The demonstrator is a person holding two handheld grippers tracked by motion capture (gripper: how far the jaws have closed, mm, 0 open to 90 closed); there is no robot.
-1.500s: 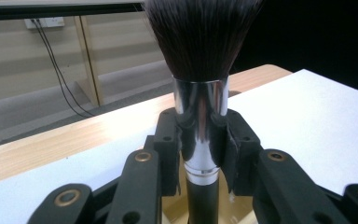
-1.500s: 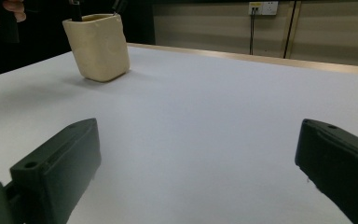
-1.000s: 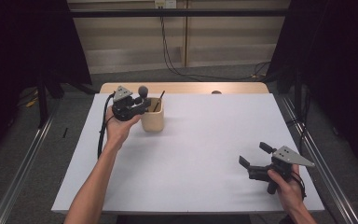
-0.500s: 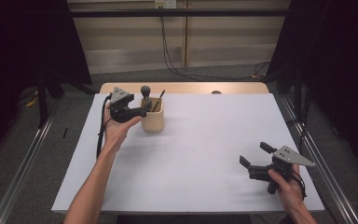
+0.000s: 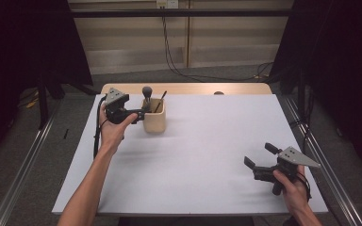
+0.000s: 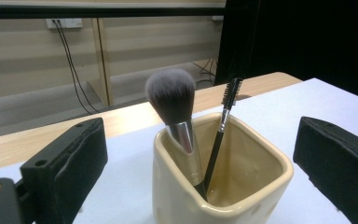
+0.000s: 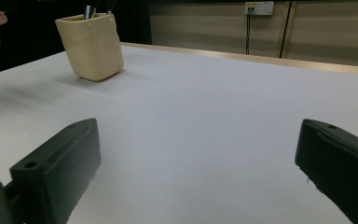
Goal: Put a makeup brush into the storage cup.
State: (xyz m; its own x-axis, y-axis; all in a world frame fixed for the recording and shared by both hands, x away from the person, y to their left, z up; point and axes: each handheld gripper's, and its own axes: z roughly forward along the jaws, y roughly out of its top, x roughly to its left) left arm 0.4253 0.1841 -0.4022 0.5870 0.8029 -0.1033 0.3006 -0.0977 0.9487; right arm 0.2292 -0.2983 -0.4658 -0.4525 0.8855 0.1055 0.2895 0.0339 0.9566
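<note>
A cream ceramic cup (image 5: pixel 154 121) stands at the table's far left. In it a powder brush (image 5: pixel 147 92) with a grey head and a thin black mascara wand (image 5: pixel 162 100) stand upright. My left gripper (image 5: pixel 140 113) is just left of the cup, open and holding nothing. In the left gripper view the cup (image 6: pixel 242 186), the brush (image 6: pixel 170 93) and the wand (image 6: pixel 230 91) sit close ahead between its wide-apart jaws. My right gripper (image 5: pixel 260 156) hovers open near the front right edge. It faces the distant cup (image 7: pixel 91 44) across bare table.
A white sheet (image 5: pixel 207 150) covers the table, and a wooden strip (image 5: pixel 188 88) shows along its far edge. Cables (image 5: pixel 169 52) hang on the back wall. Metal rails (image 5: pixel 23 174) run along the floor on both sides.
The left gripper has drawn back to the left from above the cup and stands with its jaws apart. The brush now stands in the cup. The right gripper has barely moved.
</note>
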